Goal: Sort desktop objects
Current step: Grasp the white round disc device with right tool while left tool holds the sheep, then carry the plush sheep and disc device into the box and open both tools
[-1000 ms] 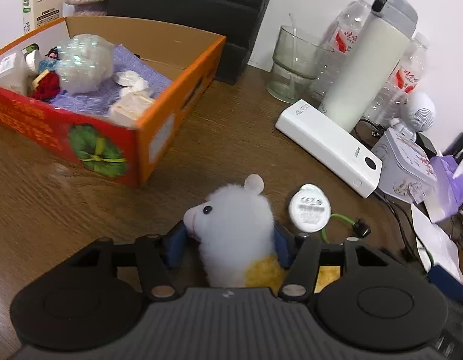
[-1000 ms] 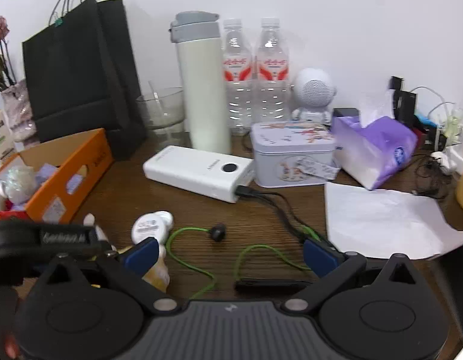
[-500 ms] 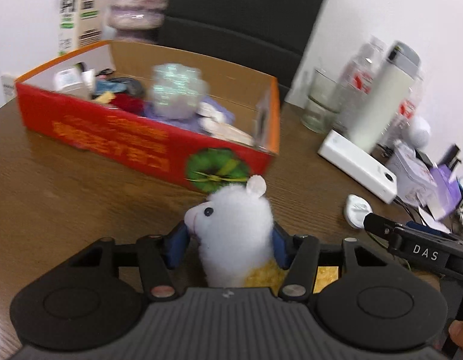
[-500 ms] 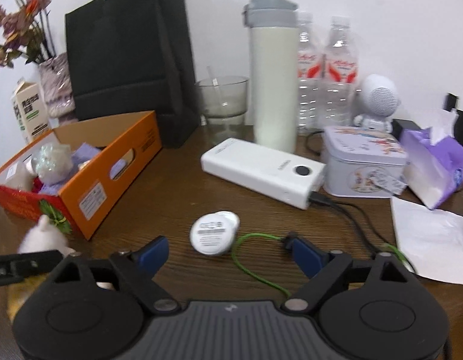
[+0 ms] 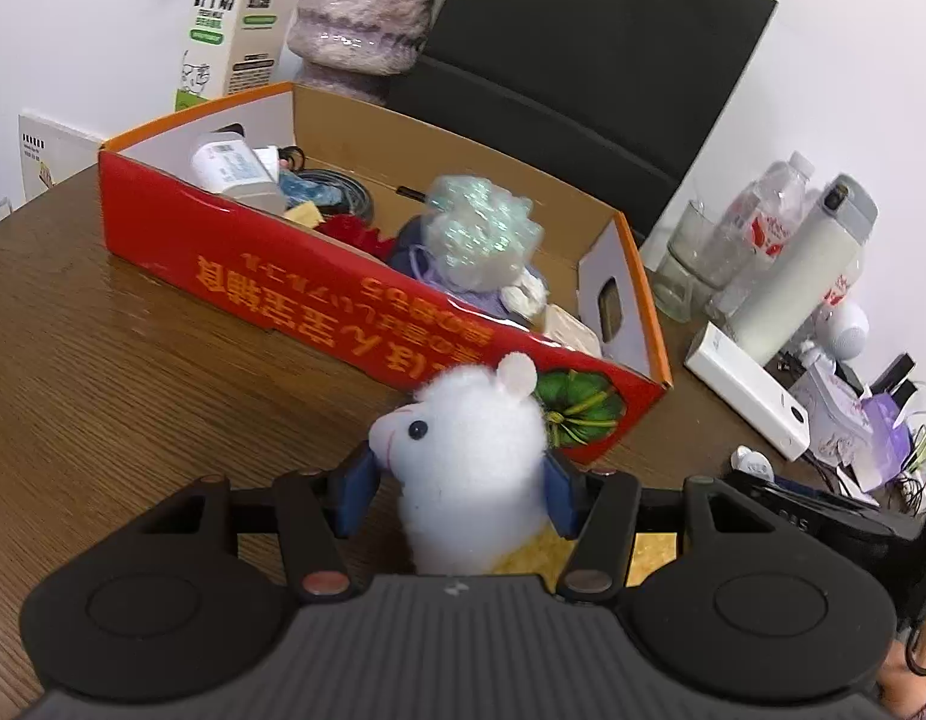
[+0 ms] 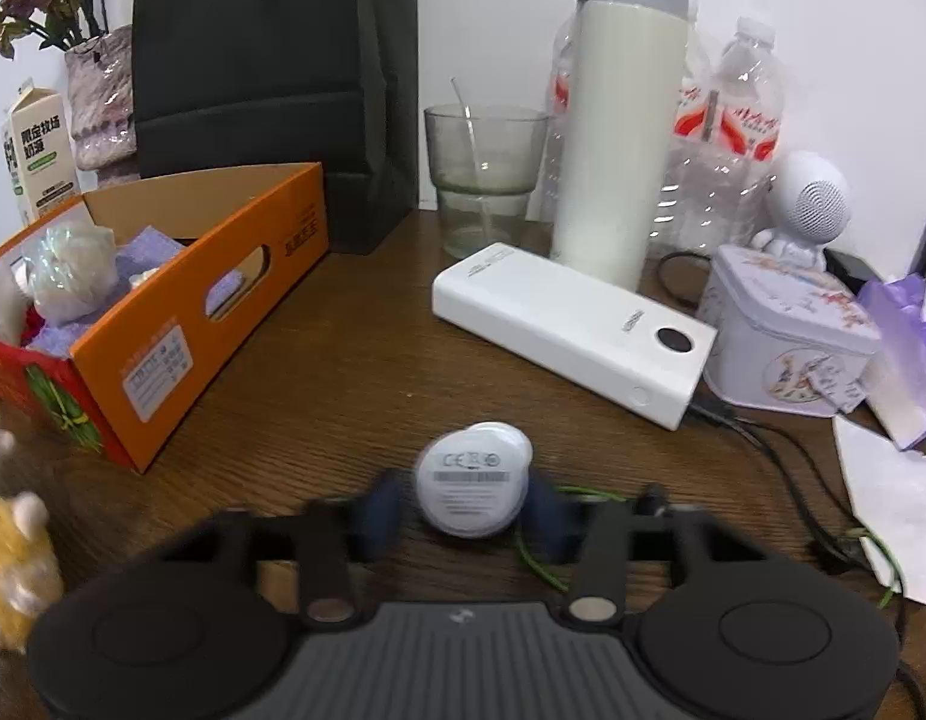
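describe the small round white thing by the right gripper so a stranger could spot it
Find the long white power bank on the wooden table. Just in front lies a small round white case, between the closing right gripper fingers. Grey printed markings cover its flat face.

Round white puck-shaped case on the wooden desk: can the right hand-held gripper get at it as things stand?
Probably yes: the round white case already sits between the closing blue pads of the right hand-held gripper, nothing blocking; only a thin green cable lies nearby.
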`<state>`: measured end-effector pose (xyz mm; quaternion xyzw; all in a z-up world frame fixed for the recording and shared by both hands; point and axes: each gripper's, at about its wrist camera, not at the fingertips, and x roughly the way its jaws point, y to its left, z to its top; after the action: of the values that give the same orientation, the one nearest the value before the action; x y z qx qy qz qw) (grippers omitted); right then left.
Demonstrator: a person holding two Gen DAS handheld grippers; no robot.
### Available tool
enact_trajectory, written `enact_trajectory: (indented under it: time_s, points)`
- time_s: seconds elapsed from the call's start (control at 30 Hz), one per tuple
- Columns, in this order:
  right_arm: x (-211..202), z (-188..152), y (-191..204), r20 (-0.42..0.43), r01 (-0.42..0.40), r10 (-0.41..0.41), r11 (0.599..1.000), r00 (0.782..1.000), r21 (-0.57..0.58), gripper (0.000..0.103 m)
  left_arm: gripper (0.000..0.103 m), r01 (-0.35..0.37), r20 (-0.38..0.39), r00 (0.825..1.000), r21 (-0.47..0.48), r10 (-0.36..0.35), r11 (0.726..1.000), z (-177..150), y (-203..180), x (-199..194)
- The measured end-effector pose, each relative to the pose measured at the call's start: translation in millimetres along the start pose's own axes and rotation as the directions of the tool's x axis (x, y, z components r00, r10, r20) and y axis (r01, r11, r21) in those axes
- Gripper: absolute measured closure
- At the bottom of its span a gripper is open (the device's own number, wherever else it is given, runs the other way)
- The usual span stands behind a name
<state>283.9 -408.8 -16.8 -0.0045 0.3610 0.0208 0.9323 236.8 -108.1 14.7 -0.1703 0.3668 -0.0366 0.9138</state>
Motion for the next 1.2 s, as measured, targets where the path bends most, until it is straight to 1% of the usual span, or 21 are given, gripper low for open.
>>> enact_trajectory:
  time_s: [0.17,0.3,0.43,0.57,0.67,0.8,0.87,1.0,1.1,1.2]
  points:
    - [-26,-8,-1,0.051,-0.013,0.011,1.000,0.999,0.027,0.065,0.046,0.029,0.000,1.000,-0.029,-0.029,0.999,4,20,-3]
    - [-50,-18,11,0.077,-0.033,0.030,0.999,0.997,0.030,0.065,0.046,0.053,0.012,0.999,-0.035,-0.052,0.998,8,34,-10]
    - [-68,-28,33,0.097,-0.072,0.068,0.997,0.993,0.037,0.065,0.046,0.068,0.066,0.996,0.002,-0.068,0.998,10,42,-26]
    - [-83,-28,71,0.132,-0.108,0.107,0.994,0.985,0.005,0.065,0.046,0.096,0.128,0.987,0.025,-0.099,0.995,16,53,-49]
    - [-97,-19,102,0.186,-0.146,0.147,0.989,0.971,-0.021,0.065,0.046,0.120,0.169,0.978,0.028,-0.123,0.992,25,64,-64]
    - [-116,1,136,0.272,-0.193,0.197,0.980,0.942,-0.042,0.065,0.046,0.143,0.221,0.965,0.017,-0.143,0.990,43,80,-80]
    - [-119,13,150,0.298,-0.217,0.221,0.975,0.929,-0.045,0.065,0.046,0.159,0.241,0.958,0.001,-0.155,0.987,54,88,-84]
    - [-110,39,181,0.320,-0.246,0.254,0.967,0.913,-0.066,0.064,0.046,0.186,0.275,0.946,-0.024,-0.172,0.982,72,99,-83]
    - [-98,56,201,0.342,-0.244,0.256,0.967,0.904,-0.080,0.065,0.046,0.180,0.291,0.943,-0.031,-0.163,0.983,87,104,-76]
    - [-84,71,210,0.357,-0.254,0.259,0.965,0.898,-0.060,0.065,0.046,0.171,0.316,0.937,-0.043,-0.149,0.984,104,107,-67]
